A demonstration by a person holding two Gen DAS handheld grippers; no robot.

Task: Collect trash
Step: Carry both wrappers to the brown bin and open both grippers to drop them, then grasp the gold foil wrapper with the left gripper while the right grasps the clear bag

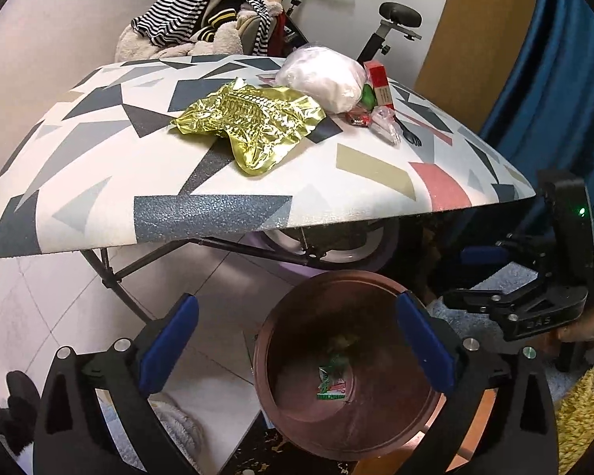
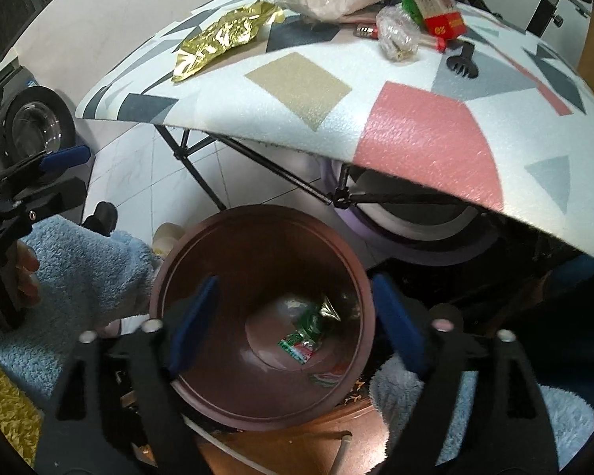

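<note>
Both grippers hang over the brown bin [image 2: 257,312] on the floor, just in front of the folding table [image 1: 217,182]. Left gripper [image 1: 293,344]: jaws spread wide, nothing between them. Right gripper [image 2: 293,324]: jaws likewise wide apart and empty, poised right above the bin mouth. At the bottom of the bin lies a green-and-red wrapper [image 2: 303,336], with another scrap of the same colours near it, so some trash looks already collected. Plenty is left on the tabletop: a crumpled gold foil wrapper [image 1: 249,122] toward the left, a white plastic bag [image 1: 324,75] at the far side, a red box [image 1: 378,81] beside it, a small clear wrapper [image 1: 386,122], a small red packet [image 1: 356,116] and a black plastic fork [image 1: 412,138] toward the right. Judging by this, the job is early to midway; the gold foil lies closest for the left gripper's next reach. Clothes are heaped on a chair beyond the table.
</note>
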